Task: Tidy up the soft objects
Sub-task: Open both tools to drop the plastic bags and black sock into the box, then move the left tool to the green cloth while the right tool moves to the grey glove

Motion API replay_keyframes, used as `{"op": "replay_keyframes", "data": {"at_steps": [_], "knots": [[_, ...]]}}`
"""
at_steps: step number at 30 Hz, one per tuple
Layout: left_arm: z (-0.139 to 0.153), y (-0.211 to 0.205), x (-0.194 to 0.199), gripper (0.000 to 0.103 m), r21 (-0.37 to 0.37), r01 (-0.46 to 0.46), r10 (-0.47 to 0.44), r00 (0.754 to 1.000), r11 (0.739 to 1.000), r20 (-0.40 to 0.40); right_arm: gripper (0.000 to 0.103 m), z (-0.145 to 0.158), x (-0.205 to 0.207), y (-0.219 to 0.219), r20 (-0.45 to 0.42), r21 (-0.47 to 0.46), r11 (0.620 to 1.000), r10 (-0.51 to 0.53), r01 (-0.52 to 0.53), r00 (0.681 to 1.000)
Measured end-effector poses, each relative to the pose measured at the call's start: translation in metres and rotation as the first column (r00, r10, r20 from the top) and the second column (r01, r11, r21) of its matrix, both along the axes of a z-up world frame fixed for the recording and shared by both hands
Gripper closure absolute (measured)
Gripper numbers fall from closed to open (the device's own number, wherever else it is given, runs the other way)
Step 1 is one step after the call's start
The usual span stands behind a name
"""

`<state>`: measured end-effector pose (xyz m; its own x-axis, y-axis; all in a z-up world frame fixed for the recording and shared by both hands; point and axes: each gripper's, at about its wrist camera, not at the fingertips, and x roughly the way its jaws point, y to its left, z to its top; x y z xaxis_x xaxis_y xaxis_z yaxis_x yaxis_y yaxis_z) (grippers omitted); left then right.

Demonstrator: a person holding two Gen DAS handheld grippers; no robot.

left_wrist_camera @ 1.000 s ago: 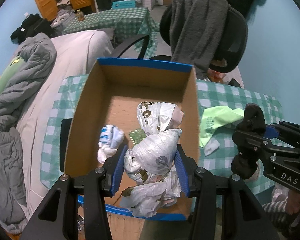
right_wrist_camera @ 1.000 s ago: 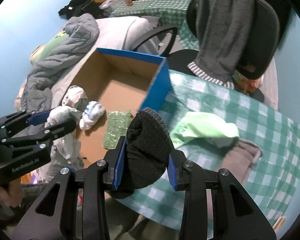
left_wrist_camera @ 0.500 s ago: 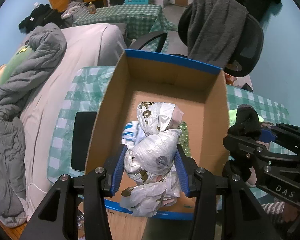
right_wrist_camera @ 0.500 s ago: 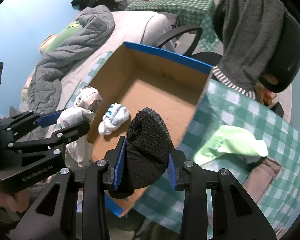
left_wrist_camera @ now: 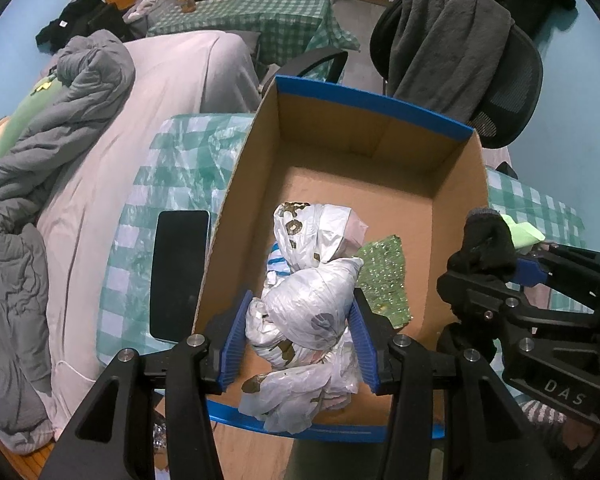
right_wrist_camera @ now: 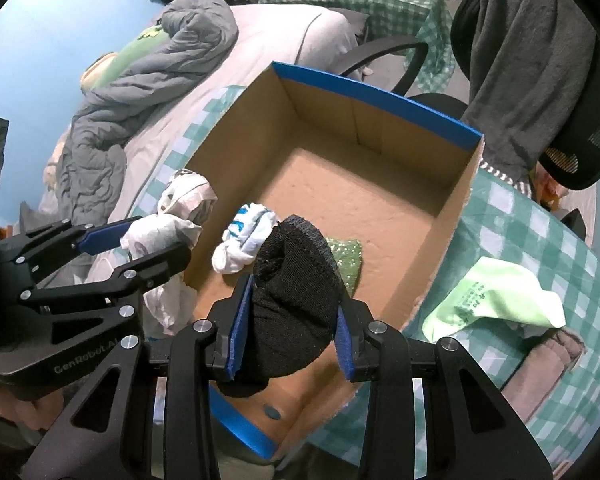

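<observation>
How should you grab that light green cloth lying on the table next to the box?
Probably from above, pinching the raised fold near the middle of the green cloth. It lies crumpled and mostly flat on the checked tablecloth, so a bunched ridge gives the fingers something to close on; a flat edge would likely slip. Both hand-held grippers are full now, so one must let go first.

We see a box (left_wrist_camera: 452, 216) of matt brown cardboard, its rim edged in smooth blue. The left claw (left_wrist_camera: 300, 344) has matt black plastic arms with bright metal screws and ribbed blue pads, pressed on a crinkled, glossy plastic bag (left_wrist_camera: 304, 312). The right claw (right_wrist_camera: 292, 316) squeezes a black knitted sock (right_wrist_camera: 296, 300), fuzzy and dull. In the box lies a green sponge cloth (left_wrist_camera: 384, 276) with a speckled, rough face. The tabletop (right_wrist_camera: 540, 248) wears a shiny checked plastic cover. A phone (left_wrist_camera: 178, 272) shows smooth, glossy glass.
</observation>
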<state>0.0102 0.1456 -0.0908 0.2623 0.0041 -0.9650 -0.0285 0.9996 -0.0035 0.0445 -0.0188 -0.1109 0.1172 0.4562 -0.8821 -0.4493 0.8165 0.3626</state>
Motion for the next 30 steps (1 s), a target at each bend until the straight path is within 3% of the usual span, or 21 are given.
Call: {"op": "replay_keyframes", "data": {"at_steps": [6, 10, 30], "knots": [[-0.004, 0.004, 0.002, 0.052, 0.006, 0.000, 0.000, 1.000, 1.000, -0.020, 0.062, -0.001, 0.000, 0.001, -0.010, -0.014, 1.000, -0.011, 0.011, 1.000], [-0.004, 0.005, 0.002, 0.036, 0.001, 0.008, -0.008, 1.000, 1.000, -0.019, 0.052, 0.000, 0.000, -0.002, -0.014, -0.003, 0.999, -0.032, 0.032, 0.999], [0.011, -0.027, -0.002, 0.036, 0.011, 0.063, -0.063, 0.998, 0.998, 0.013, 0.041, 0.008, -0.005, -0.049, 0.017, -0.018, 0.993, -0.118, 0.118, 0.993]]}}
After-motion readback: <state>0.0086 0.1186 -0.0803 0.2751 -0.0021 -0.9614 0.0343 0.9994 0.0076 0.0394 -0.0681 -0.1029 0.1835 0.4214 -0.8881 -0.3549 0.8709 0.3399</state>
